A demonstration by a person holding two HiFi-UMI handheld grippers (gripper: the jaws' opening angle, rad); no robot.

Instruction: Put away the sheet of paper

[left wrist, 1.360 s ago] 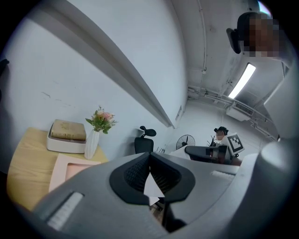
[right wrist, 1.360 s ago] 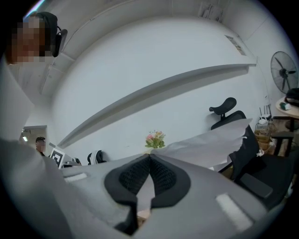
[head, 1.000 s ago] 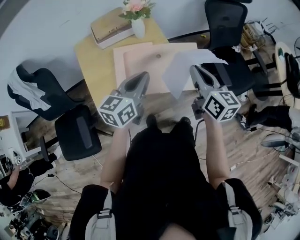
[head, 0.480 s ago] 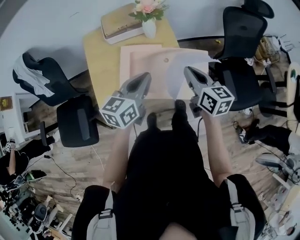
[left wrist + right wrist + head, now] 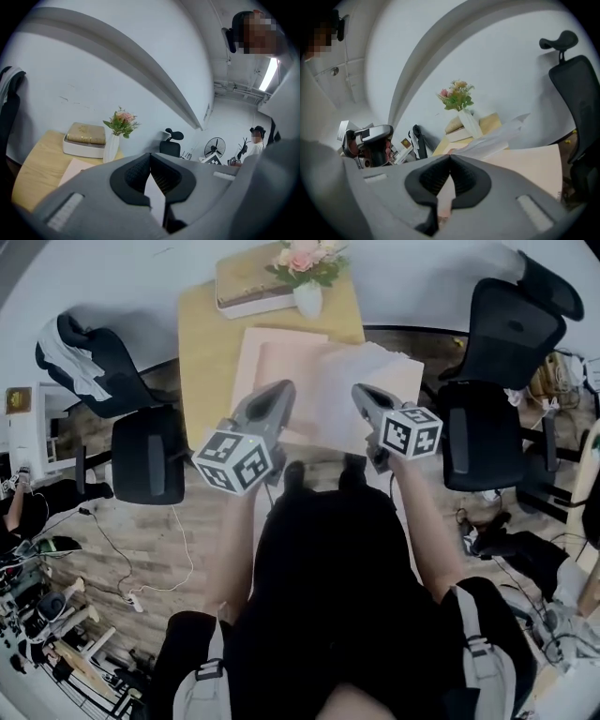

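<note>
The white sheet of paper (image 5: 394, 381) hangs low over a pink mat (image 5: 272, 362) on the wooden table (image 5: 206, 343). My right gripper (image 5: 359, 390) is shut on the sheet's near edge. In the right gripper view the paper (image 5: 497, 138) runs away from the closed jaws of that gripper (image 5: 450, 158) toward the vase. To the left, my left gripper (image 5: 281, 388) hovers over the mat beside the sheet. Seen in the left gripper view, the left gripper (image 5: 150, 155) has its jaws together at the tips, and I see nothing held between them.
A white vase of flowers (image 5: 307, 296) and a white tray holding a book (image 5: 248, 282) stand at the table's far edge by the wall. Black office chairs stand at the left (image 5: 141, 474) and at the right (image 5: 487, 427). Cables and clutter lie on the floor around.
The right gripper has carried the paper left and down; it was raised off the table's right side and now hangs over the mat. The left gripper has kept its place.
</note>
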